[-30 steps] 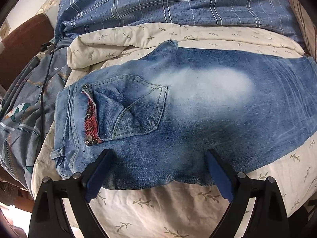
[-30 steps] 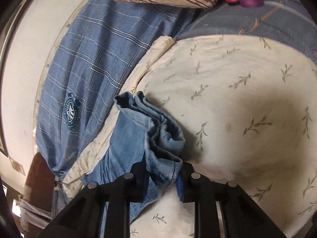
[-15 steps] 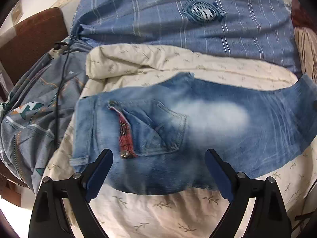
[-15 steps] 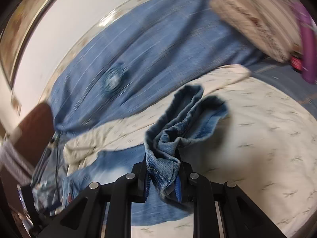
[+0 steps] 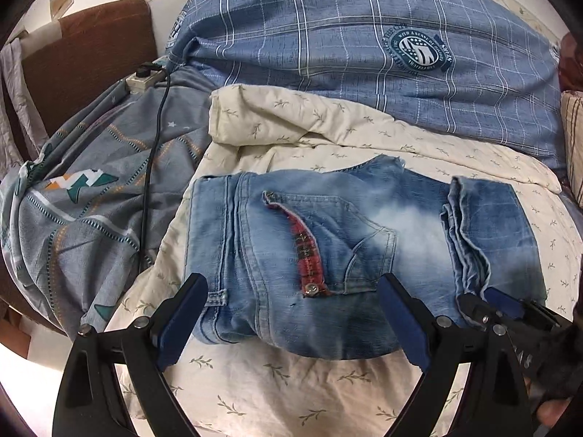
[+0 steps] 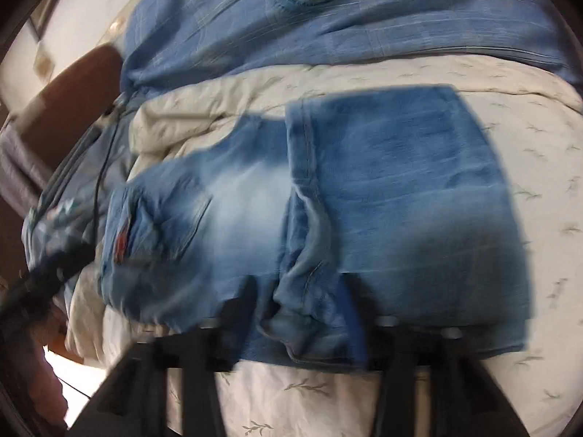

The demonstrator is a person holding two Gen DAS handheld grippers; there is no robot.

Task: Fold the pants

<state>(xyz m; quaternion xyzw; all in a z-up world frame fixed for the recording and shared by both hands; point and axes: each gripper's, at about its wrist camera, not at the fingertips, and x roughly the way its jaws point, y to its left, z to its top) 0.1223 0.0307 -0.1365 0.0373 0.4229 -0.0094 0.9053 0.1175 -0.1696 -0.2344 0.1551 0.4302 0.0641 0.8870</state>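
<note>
Faded blue jeans [image 5: 364, 255] on cream leaf-print quilt [image 5: 291, 382]; blue plaid cover [image 5: 328, 36].

Left wrist view is sharp: stitching on the jeans [image 5: 349, 255] and the crest print on the blue plaid cover [image 5: 419, 49] read cleanly. Light is soft, even, daylight-like, no hard shadows; only a faint dark edge under the denim on the cream sheet [image 5: 328, 393]. Blown-out white patch bottom left corner (likely a bright floor or window spill). Heavy fisheye: straight lines bow, black vignette rings the frame.

Right wrist view is motion-blurred throughout; jeans [image 6: 364, 200] edges smear, leaf print on the sheet streaks, right gripper [image 6: 302, 313] outlines are soft. Same barrel distortion and dark corners. Overexposed spot lower left, slightly warmer cast.
</note>
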